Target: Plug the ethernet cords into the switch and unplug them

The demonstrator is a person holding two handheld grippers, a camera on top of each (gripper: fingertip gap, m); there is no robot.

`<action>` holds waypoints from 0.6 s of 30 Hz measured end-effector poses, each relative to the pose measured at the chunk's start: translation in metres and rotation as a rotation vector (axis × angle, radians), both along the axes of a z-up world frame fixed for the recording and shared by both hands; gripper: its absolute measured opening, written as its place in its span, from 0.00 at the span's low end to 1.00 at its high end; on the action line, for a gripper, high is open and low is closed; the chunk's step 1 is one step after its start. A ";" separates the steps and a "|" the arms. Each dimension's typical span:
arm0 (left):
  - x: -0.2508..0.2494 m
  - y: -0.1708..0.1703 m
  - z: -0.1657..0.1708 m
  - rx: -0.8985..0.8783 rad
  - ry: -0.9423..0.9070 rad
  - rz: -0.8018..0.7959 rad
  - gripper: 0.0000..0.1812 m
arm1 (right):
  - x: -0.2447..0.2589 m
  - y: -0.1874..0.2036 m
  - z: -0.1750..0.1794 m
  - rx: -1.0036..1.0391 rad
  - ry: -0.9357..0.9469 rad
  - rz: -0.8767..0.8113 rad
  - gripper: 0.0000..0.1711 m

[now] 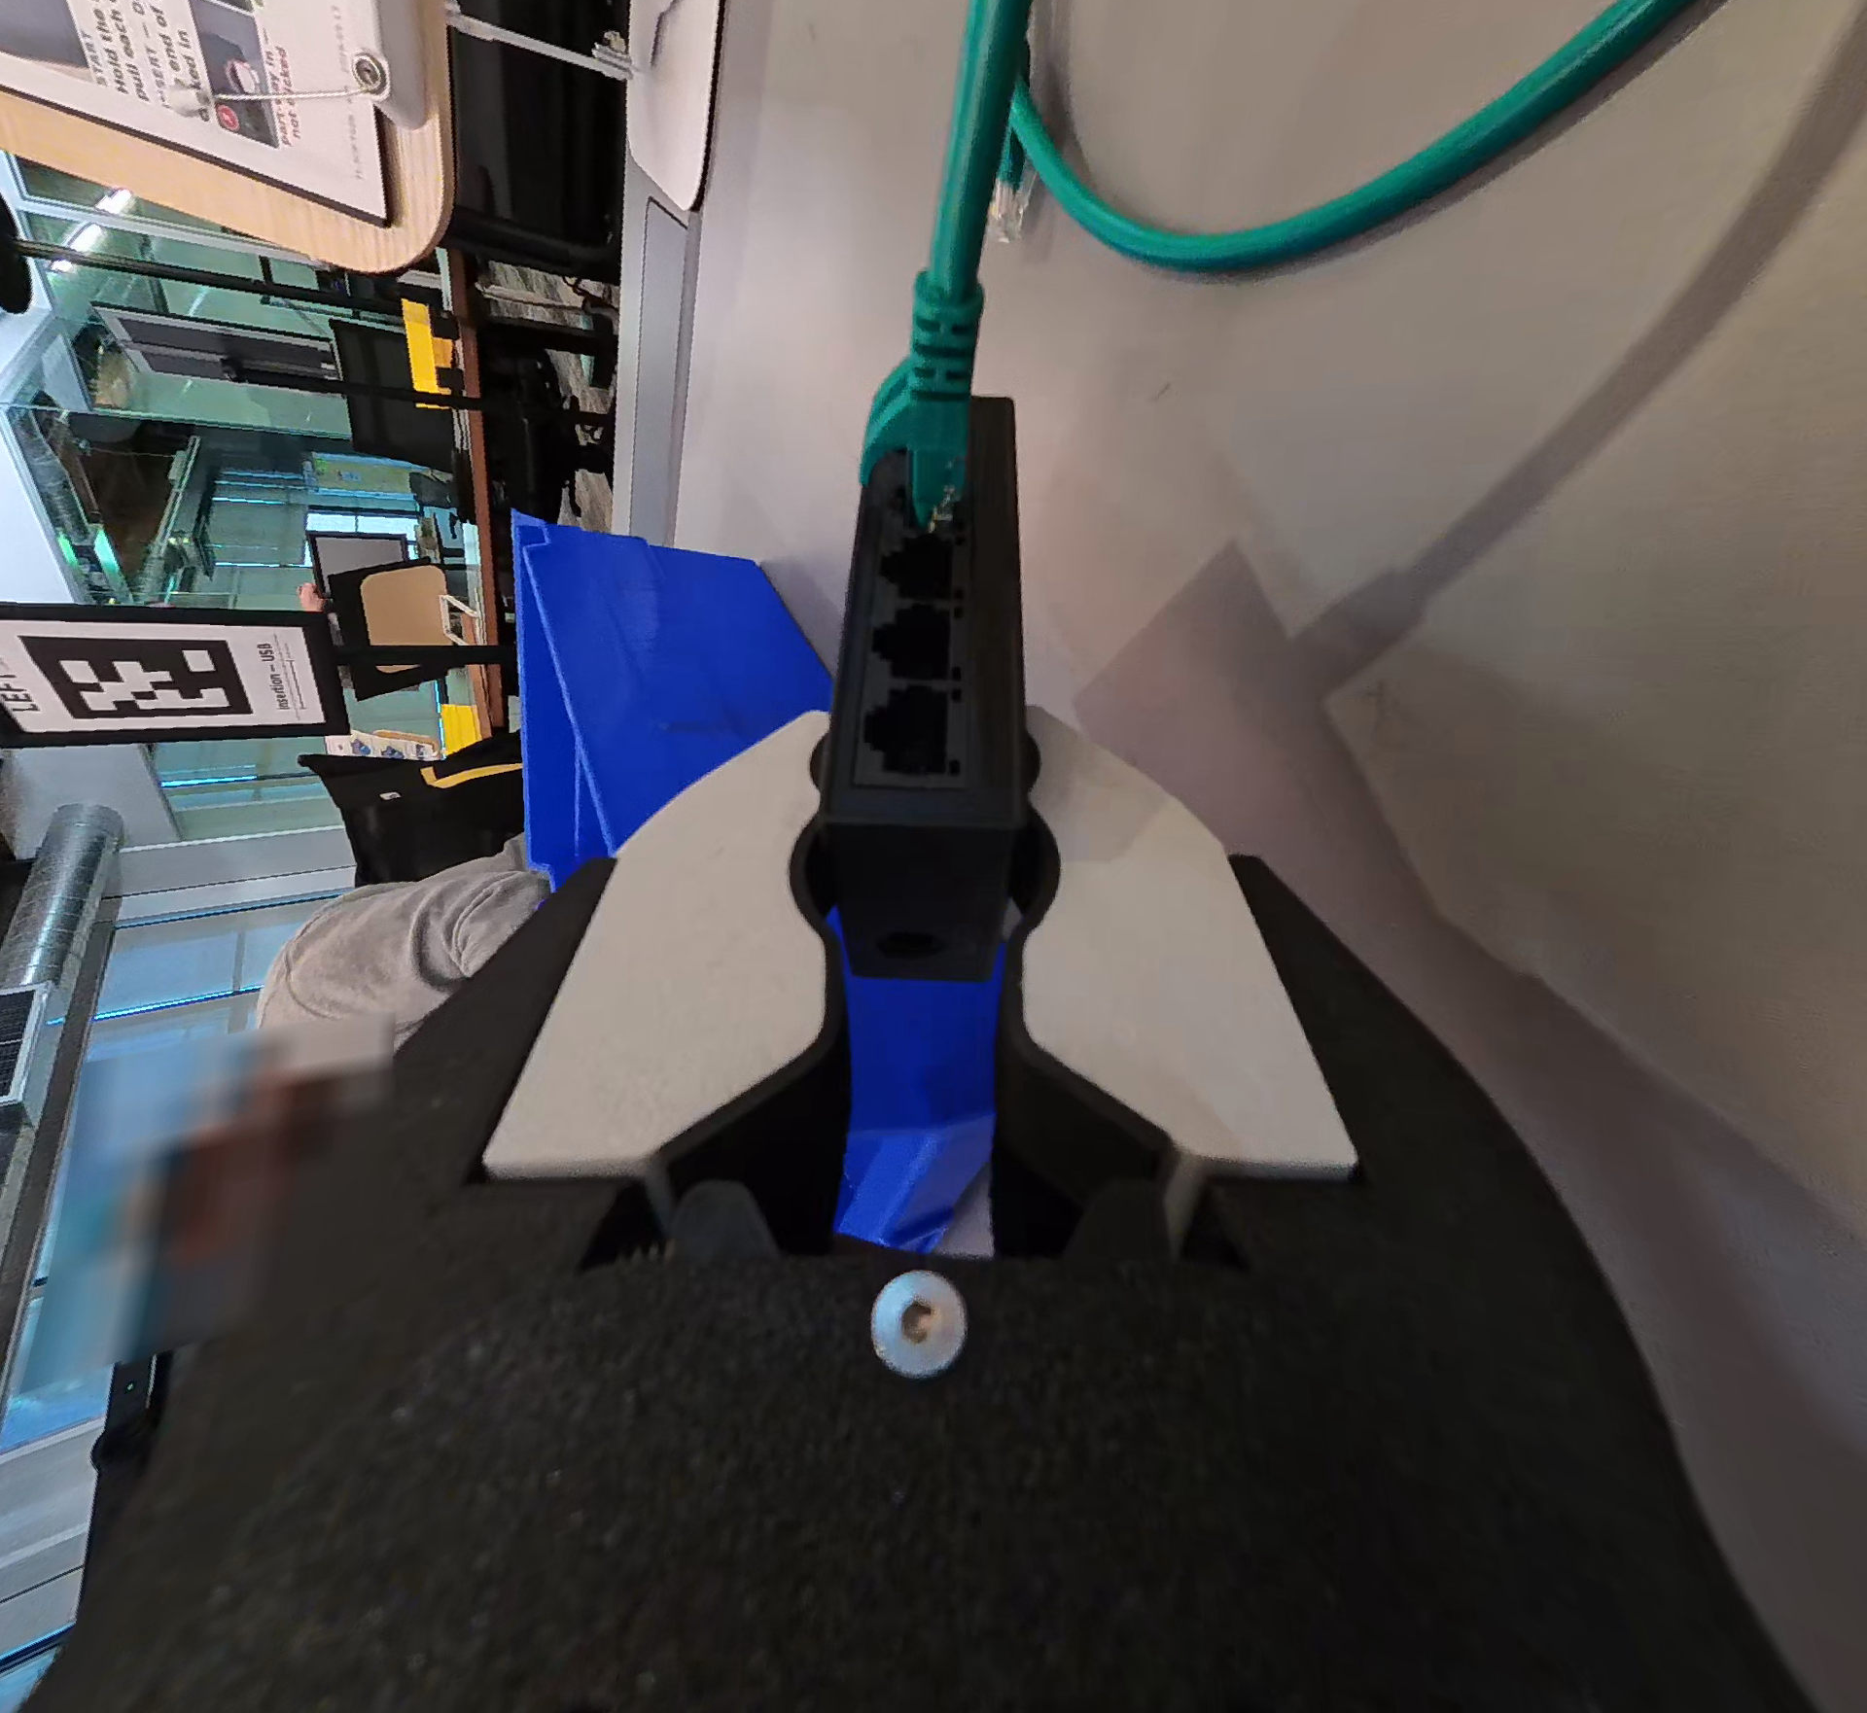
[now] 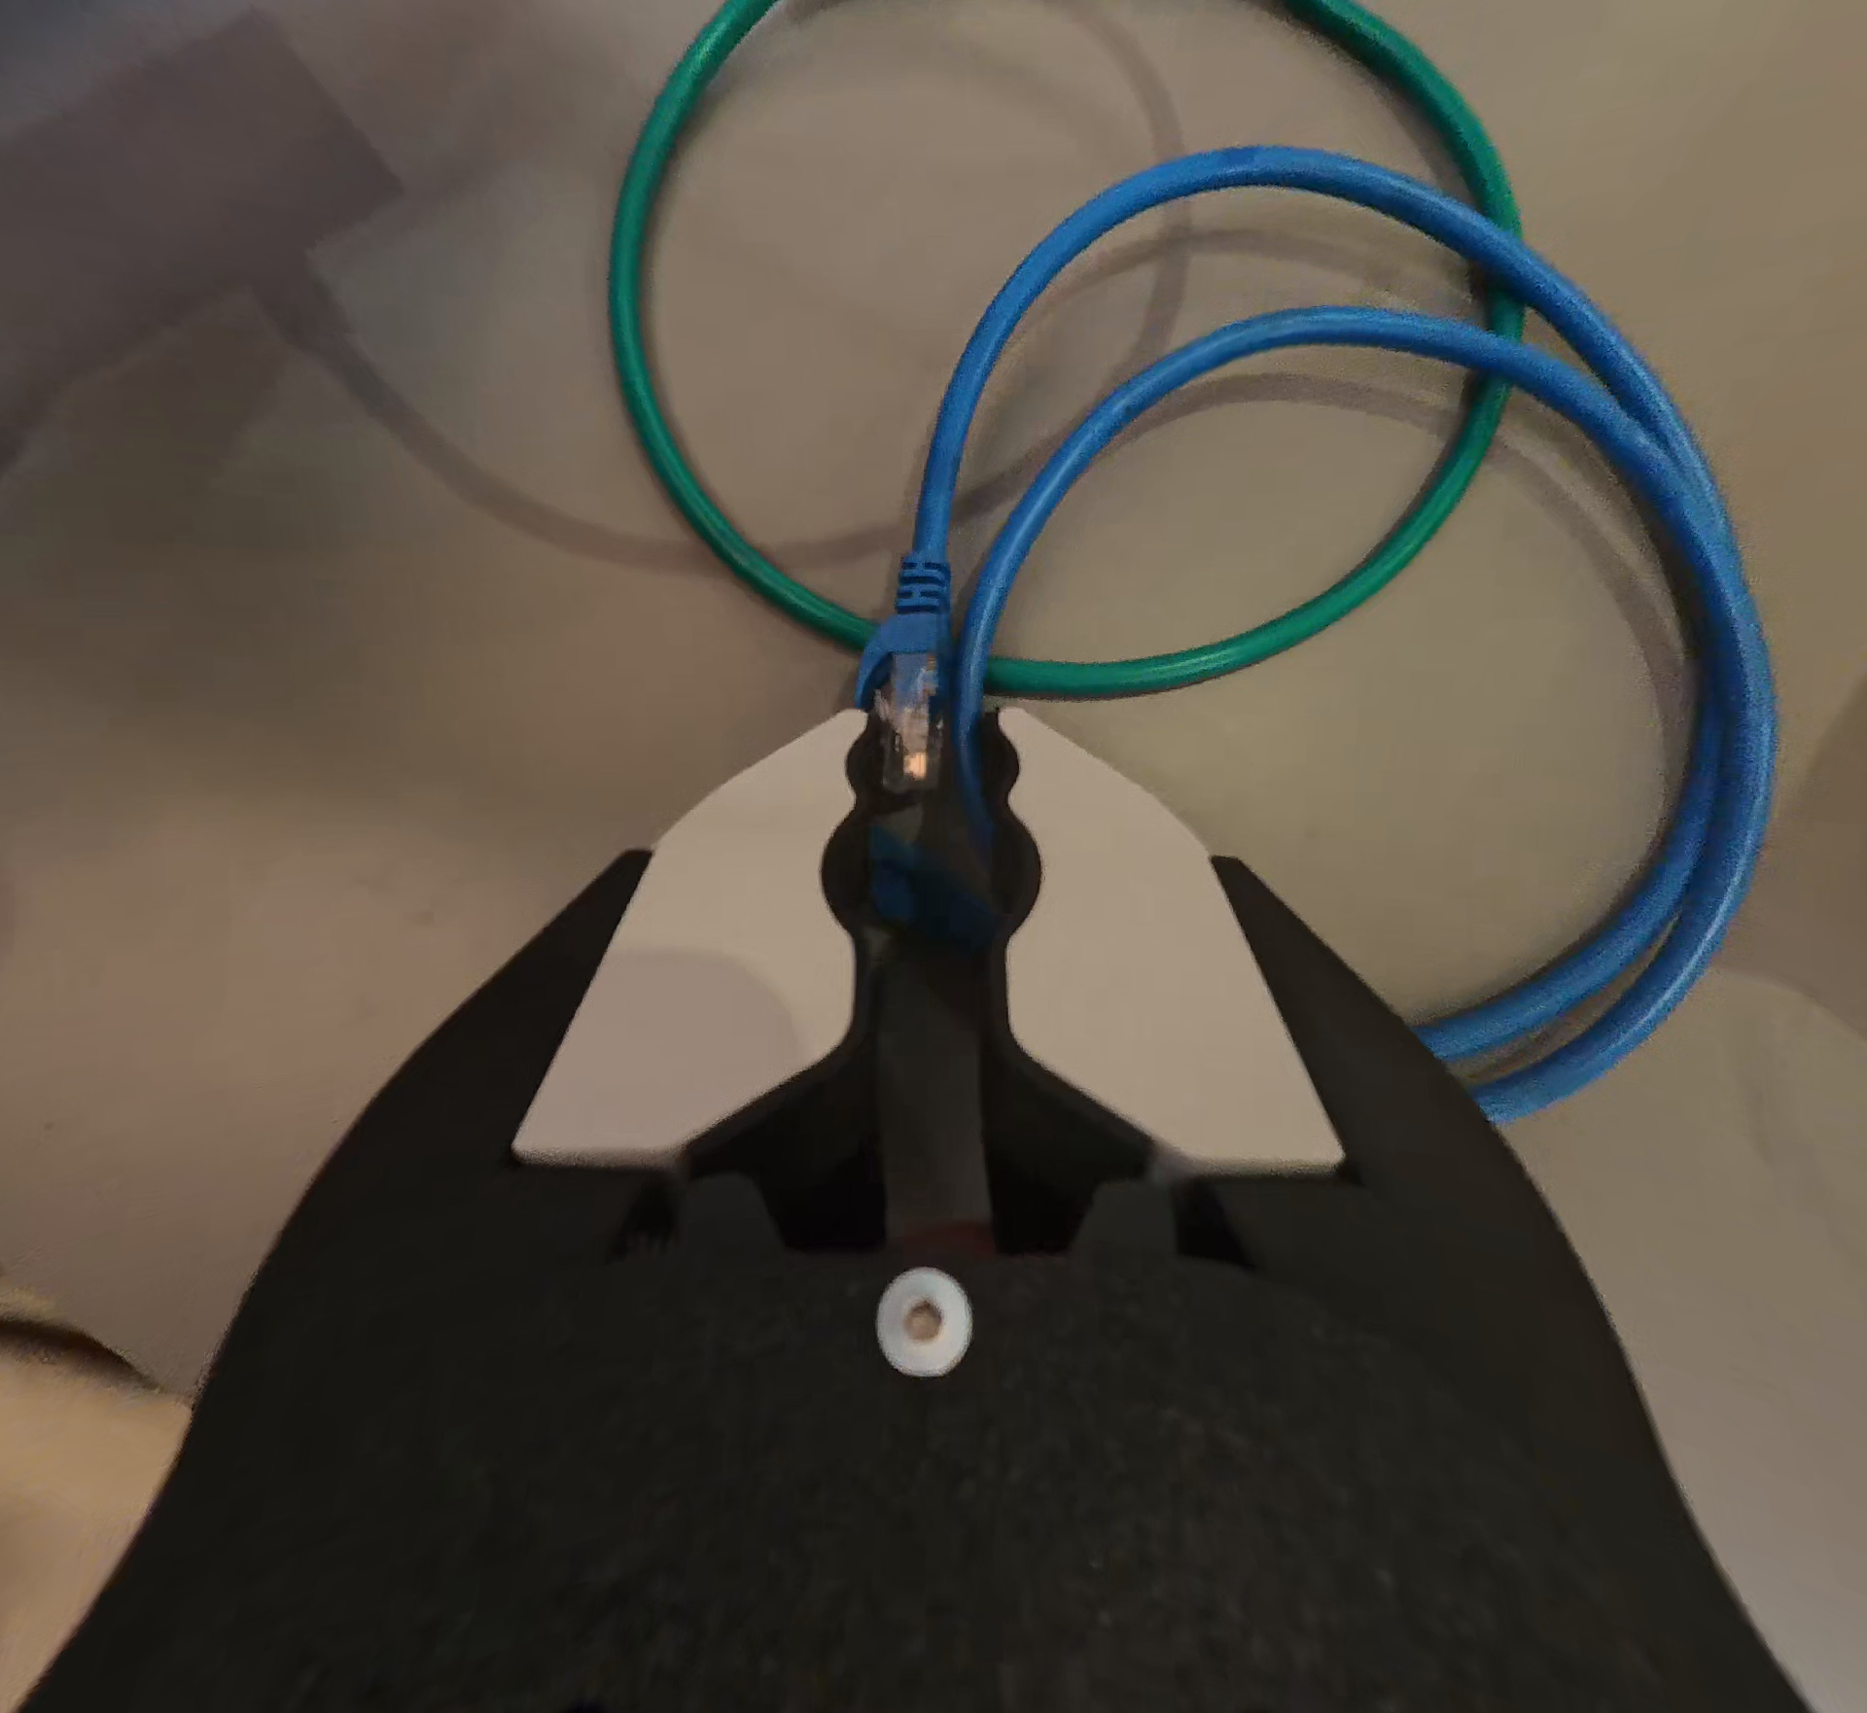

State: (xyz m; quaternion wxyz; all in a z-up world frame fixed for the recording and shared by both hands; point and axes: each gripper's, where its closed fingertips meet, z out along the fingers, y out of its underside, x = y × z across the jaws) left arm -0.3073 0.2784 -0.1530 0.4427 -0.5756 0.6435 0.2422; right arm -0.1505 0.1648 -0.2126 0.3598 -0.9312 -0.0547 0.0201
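My left gripper (image 1: 924, 740) is shut on the near end of the black switch (image 1: 935, 614), whose row of ports faces up in the left wrist view. The green cord (image 1: 995, 48) has one plug (image 1: 924, 442) seated in the farthest port; the three nearer ports are empty. Its other clear plug (image 1: 1010, 200) lies loose on the table. My right gripper (image 2: 924, 730) is shut on the blue cord (image 2: 1414, 331) near one end, with a blue boot (image 2: 929, 897) pinched between the fingers. The blue cord's other plug (image 2: 909, 735) lies at the fingertips. The green cord (image 2: 631, 301) loops behind it.
A blue plastic bin (image 1: 647, 654) stands just left of the switch. The grey table (image 1: 1414, 553) carries both coiled cords. A laminated instruction sheet (image 1: 202, 18) on a wooden board and a marker sign (image 1: 152, 670) sit beyond the table edge. A person's grey sleeve (image 1: 394, 947) is near the bin.
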 end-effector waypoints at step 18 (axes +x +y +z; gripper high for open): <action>-0.026 0.026 0.019 0.062 -0.021 0.126 0.16 | 0.046 -0.023 0.173 0.373 -0.114 0.139 0.08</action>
